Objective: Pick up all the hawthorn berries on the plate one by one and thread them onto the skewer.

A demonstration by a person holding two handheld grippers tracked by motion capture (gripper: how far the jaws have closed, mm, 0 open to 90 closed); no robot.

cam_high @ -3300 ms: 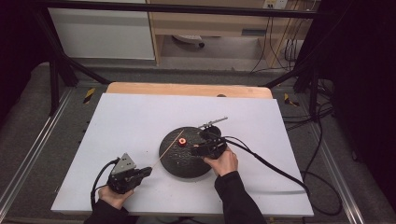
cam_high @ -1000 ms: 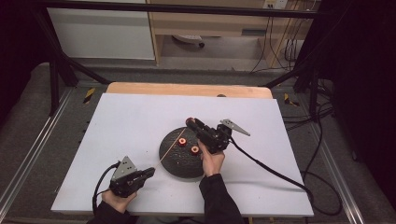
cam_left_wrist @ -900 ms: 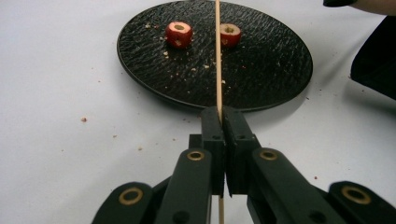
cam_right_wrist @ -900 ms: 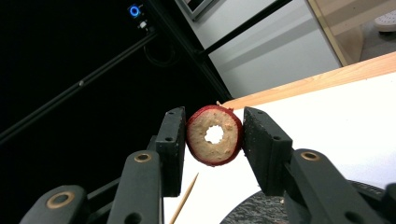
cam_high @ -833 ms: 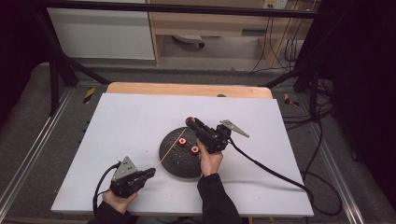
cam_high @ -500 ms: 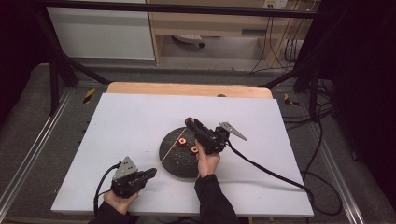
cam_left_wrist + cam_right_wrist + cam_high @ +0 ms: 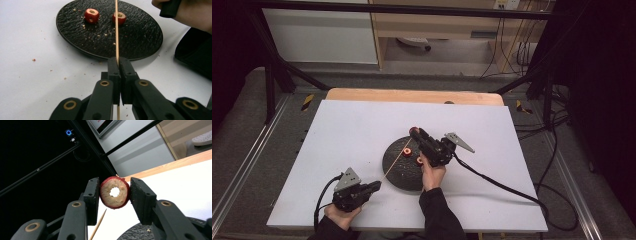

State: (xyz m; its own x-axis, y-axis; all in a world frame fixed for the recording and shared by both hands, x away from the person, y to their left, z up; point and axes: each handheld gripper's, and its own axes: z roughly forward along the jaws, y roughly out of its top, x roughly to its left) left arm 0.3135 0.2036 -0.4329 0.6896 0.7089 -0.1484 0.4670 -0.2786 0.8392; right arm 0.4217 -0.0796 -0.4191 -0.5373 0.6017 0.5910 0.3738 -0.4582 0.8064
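A thin wooden skewer [image 7: 116, 30] is pinched between the jaws of my left gripper [image 7: 118, 61] and points out over the black round plate [image 7: 140, 42]. Two red cored fruit pieces [image 7: 91, 15] [image 7: 119, 18] lie on that plate. In the high view my left gripper [image 7: 374, 186] sits at the table's front left, with the skewer [image 7: 395, 162] slanting up across the plate [image 7: 399, 172]. My right gripper [image 7: 114, 192] is shut on a third red fruit ring [image 7: 114, 192], its cored hole facing the camera. It is held above the plate's far edge [image 7: 414, 132].
The plate stands on a white sheet [image 7: 352, 130] that covers a wooden table [image 7: 412, 96]. Crumbs [image 7: 33, 60] lie scattered on the sheet near the plate. A black cable [image 7: 502, 185] trails right from the right gripper. Black frame poles and cabinets stand behind the table.
The right gripper with its fruit ring has drifted slightly left over the plate's far edge. Earlier still it was low at the plate's right side. The left gripper has kept still.
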